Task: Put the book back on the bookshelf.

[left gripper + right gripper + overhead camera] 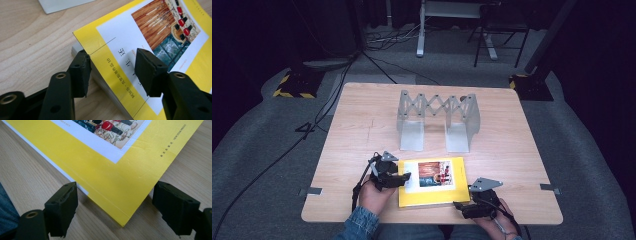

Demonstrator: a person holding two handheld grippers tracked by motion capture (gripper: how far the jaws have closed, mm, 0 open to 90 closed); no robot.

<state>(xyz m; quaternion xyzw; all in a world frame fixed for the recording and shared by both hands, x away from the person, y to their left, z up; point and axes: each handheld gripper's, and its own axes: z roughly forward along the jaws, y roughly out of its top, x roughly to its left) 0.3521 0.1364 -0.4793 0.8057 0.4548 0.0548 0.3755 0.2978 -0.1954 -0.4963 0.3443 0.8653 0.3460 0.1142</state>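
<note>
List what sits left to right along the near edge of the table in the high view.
left gripper → yellow book → right gripper. Both grippers are open, each at a corner of the book. The grey metal rack stands farther back, outside this row.

Yellow book on pale wood

The flat yellow paperback book (432,194) carries a white panel with a brown, red and teal picture; the light woodgrain table (362,130) holds a grey metal rack (438,120).
</note>
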